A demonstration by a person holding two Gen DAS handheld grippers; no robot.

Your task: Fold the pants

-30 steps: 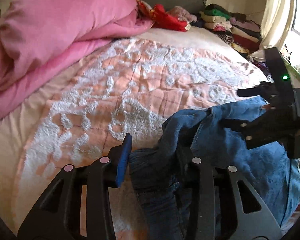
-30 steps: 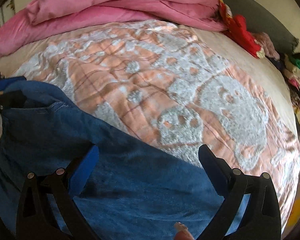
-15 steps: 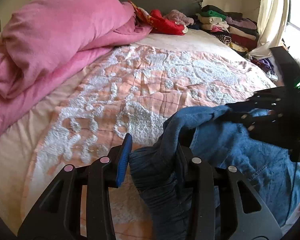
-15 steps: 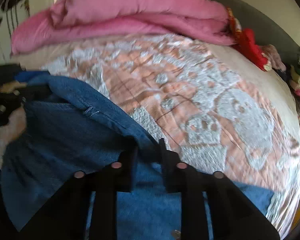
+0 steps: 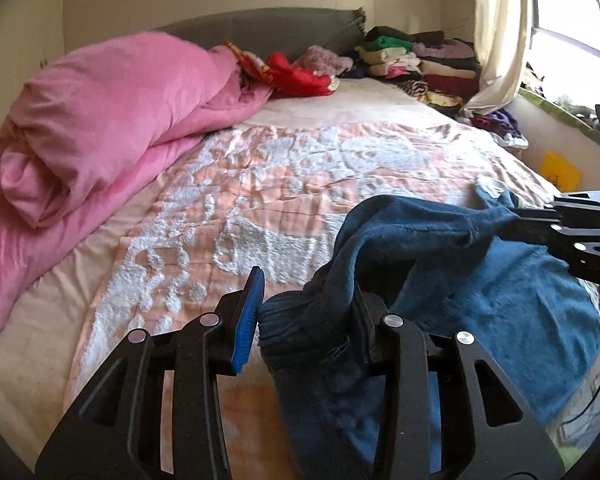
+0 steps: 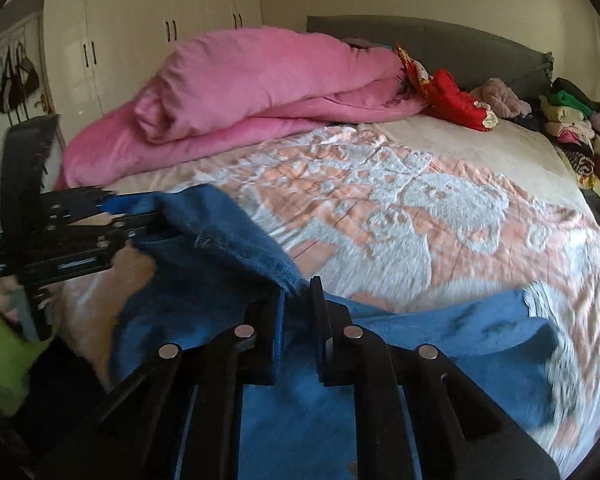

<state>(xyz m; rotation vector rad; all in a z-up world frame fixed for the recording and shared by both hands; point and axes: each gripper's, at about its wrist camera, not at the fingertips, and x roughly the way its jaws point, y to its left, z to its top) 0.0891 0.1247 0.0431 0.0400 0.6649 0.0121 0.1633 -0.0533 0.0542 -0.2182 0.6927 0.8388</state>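
Blue denim pants (image 5: 500,300) hang stretched between my two grippers above the near edge of the bed. My left gripper (image 5: 306,316) is shut on a thick bunch of the pants' top edge, which fills the gap between its pads. In the right wrist view, my right gripper (image 6: 298,300) has its jaws closing tight on a thin fold of the pants (image 6: 300,420), pads pressing the cloth. Each gripper shows in the other's view: the right gripper (image 5: 572,232) at the far right, the left gripper (image 6: 80,232) at the far left. One pant leg (image 6: 500,328) trails onto the blanket.
The bed carries a peach and white textured blanket (image 5: 300,184). A rolled pink duvet (image 5: 100,120) lies along its left side. Red and mauve items and stacked folded clothes (image 5: 420,64) sit by the grey headboard. A curtain (image 5: 496,40) hangs right; white wardrobes (image 6: 160,40) stand behind.
The right gripper went from wide open over the pants to shut on their edge. Both grippers rose, lifting the pants' top off the blanket and pulling it taut between them.
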